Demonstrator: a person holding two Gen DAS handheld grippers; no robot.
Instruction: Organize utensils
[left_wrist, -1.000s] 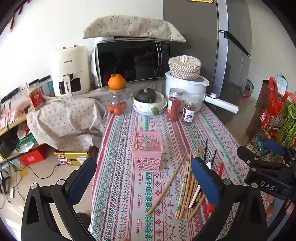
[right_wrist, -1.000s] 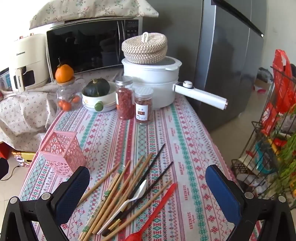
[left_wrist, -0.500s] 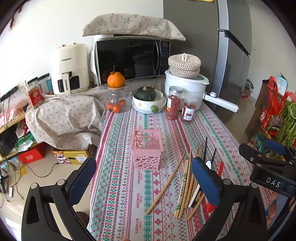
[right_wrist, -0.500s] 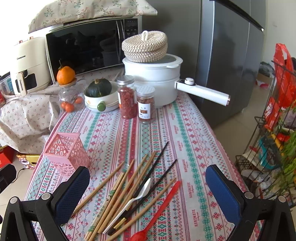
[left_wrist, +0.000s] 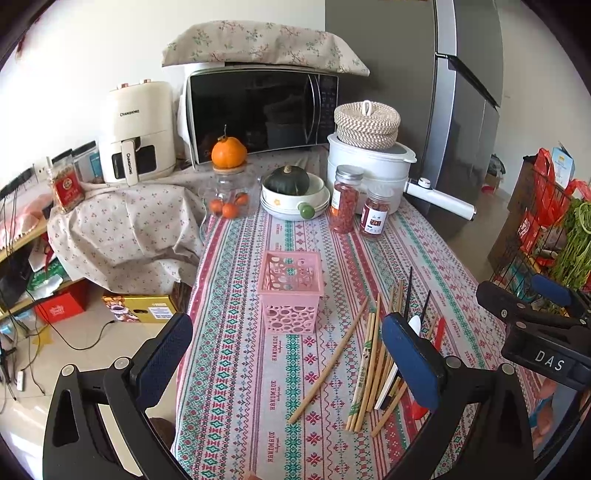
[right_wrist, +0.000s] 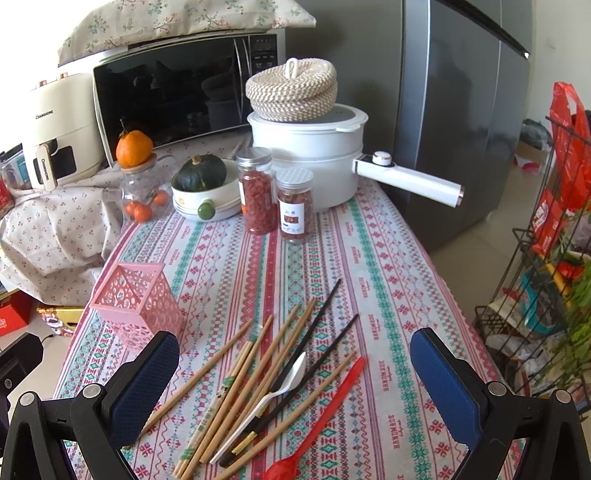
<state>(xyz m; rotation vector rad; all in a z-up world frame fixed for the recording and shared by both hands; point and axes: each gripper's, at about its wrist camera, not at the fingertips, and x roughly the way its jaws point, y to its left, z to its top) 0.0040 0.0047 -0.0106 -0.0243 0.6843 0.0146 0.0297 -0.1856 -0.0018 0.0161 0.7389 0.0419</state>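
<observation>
Both grippers, left (left_wrist: 288, 358) and right (right_wrist: 293, 373), hover with jaws wide, nothing held. Utensils (right_wrist: 266, 373) lie loose on the desk (right_wrist: 369, 258) beside the pink holder (left_wrist: 290, 290). I'd pinch one chopstick (right_wrist: 207, 369) mid-shaft, then drop it in upright

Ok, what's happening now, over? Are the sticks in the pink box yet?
Left gripper and right gripper open, empty. Chopsticks and spoons loose on tablecloth; pink basket empty. Nothing blocking.
</observation>
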